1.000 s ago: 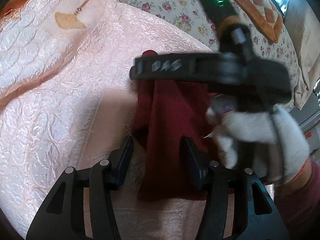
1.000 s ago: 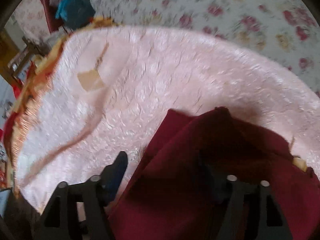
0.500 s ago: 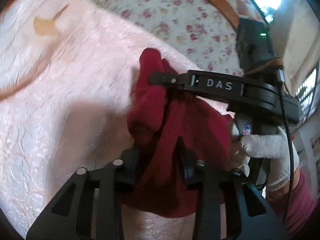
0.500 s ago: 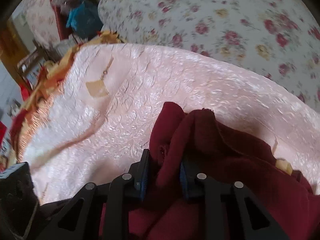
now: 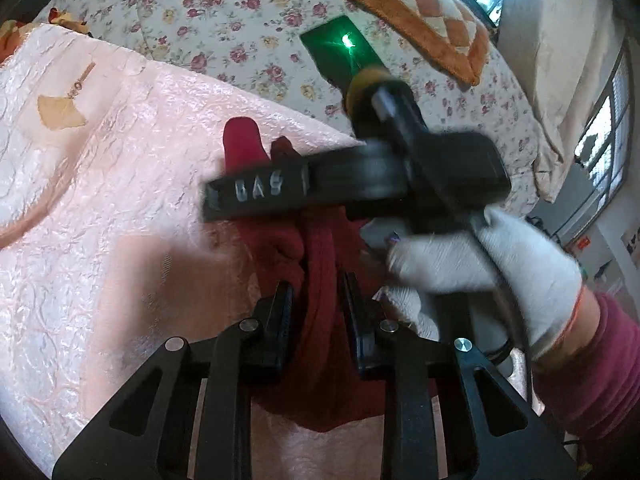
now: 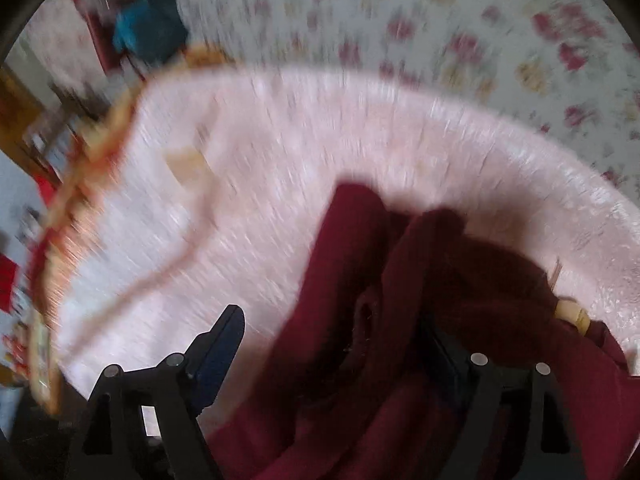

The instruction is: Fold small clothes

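Note:
A small dark red garment (image 5: 316, 248) lies bunched on a pink quilted spread (image 5: 100, 184). My left gripper (image 5: 316, 300) is shut on a ridge of the red cloth. The right gripper's body (image 5: 360, 184), held by a white-gloved hand (image 5: 492, 252), crosses above the garment in the left wrist view. In the blurred right wrist view my right gripper (image 6: 332, 336) is open, its fingers wide apart over the red garment (image 6: 400, 300), with cloth lying between them but not pinched.
A floral bedsheet (image 5: 224, 12) lies beyond the pink spread (image 6: 280, 152). An orange checked cushion (image 5: 420, 4) sits at the back right. The spread's orange fringed edge (image 6: 80, 184) and clutter beyond it lie to the left in the right wrist view.
My right gripper has opened and let go of the red cloth it pinched half a second ago. My left gripper stays shut on the cloth. The right gripper is moving, blurring its view.

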{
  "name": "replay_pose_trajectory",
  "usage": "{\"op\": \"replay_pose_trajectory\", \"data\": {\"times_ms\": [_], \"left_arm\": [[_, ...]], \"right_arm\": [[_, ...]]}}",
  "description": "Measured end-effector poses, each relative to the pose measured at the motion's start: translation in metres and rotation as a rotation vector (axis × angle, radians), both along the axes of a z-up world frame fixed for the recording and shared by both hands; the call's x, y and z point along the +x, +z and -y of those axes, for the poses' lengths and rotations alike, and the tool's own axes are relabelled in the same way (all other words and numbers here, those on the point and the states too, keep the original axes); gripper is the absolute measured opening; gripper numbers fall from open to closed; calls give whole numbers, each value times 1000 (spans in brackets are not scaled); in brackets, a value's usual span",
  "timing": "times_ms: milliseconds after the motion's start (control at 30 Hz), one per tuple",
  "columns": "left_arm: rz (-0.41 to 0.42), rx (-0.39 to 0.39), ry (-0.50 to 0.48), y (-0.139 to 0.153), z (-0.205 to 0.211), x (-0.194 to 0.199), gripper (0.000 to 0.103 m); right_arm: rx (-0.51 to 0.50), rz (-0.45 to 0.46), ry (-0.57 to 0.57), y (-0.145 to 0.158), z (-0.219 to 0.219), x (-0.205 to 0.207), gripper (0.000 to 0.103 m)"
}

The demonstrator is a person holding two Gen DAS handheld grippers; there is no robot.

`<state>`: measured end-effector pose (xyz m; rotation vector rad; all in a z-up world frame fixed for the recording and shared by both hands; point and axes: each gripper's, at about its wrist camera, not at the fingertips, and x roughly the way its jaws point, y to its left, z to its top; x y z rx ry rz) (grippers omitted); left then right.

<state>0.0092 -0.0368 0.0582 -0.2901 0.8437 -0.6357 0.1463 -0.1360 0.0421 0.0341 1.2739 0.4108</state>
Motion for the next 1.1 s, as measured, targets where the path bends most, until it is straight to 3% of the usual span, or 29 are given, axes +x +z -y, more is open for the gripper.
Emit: {"op": "replay_pose_trajectory", "data": {"times_ms": [33, 100, 200, 233, 267, 333, 400, 467, 500, 700, 867, 1100], "left_arm": [[-5, 15, 12, -2, 0, 1, 22], [-14, 39, 33, -4, -1, -1, 22], [-3, 84, 40, -5, 5, -5, 37], [-1, 96, 44, -6, 8, -7, 52], [0, 102, 50, -7, 10, -8, 60], [-17, 115, 58, -12, 16, -9, 60], [-50, 122, 26, -15, 22, -11, 58], [-37, 111, 2, -7, 27, -16, 28], [-26, 119, -9, -2, 30, -19, 24], [13, 106, -83, 33, 63, -33, 21], [54, 148, -177, 59, 116, -51, 21], [46, 207, -271, 54, 189, -69, 20]], "right_arm": [[-18, 25, -13, -1, 1, -3, 65], [46, 63, -47, 3, 11, -9, 45], [97, 94, -63, 13, 26, -16, 38], [107, 100, -59, 16, 30, -18, 37], [109, 106, -54, 20, 33, -21, 36], [122, 117, -52, 26, 41, -27, 36], [133, 129, -52, 31, 46, -32, 34], [141, 139, -59, 37, 53, -37, 33], [145, 144, -67, 41, 59, -41, 32], [184, 169, -98, 67, 101, -56, 32], [175, 209, -134, 95, 150, -79, 32], [153, 205, -215, 90, 227, -116, 32]]}}
